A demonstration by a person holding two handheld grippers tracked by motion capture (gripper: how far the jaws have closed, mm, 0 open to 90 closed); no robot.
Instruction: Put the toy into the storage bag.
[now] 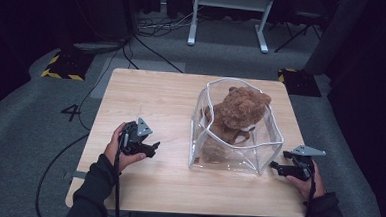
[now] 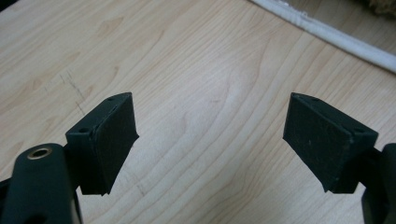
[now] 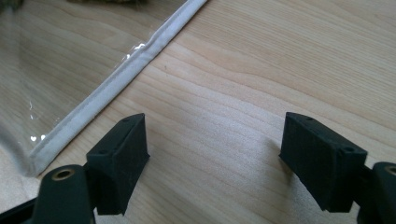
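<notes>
Worktop [image 1: 151, 101]: pale wood, and I see nothing on it beyond the bag and my two tools.
Bag [image 1: 228, 155]: clear plastic with white piping, standing open-topped on the right half of the worktop, its walls slumped a little.
Teddy bear [image 1: 238, 113]: brown and plush, sitting inside the bag with its head poking above the rim.
Left gripper [image 1: 151, 147]: held low over the worktop, well to the left of the bag; jaws spread with only bare wood between them. In the left gripper view the bag's white edge [image 2: 327, 32] crosses the top right corner.
Right gripper [image 1: 273, 166]: just beside the bag's front right corner, jaws spread and holding nothing. In the right gripper view the white seam [image 3: 116, 79] runs close past the left jaw without touching it.
Step in hand: I judge this to be the approach, both tools flanking the bag and no grip taken on anything yet.
Next move: I would bring the left gripper across to the bag's near wall, then pinch the piping on each side; the thin, slippery film calls for a square bite on the seam.
</notes>
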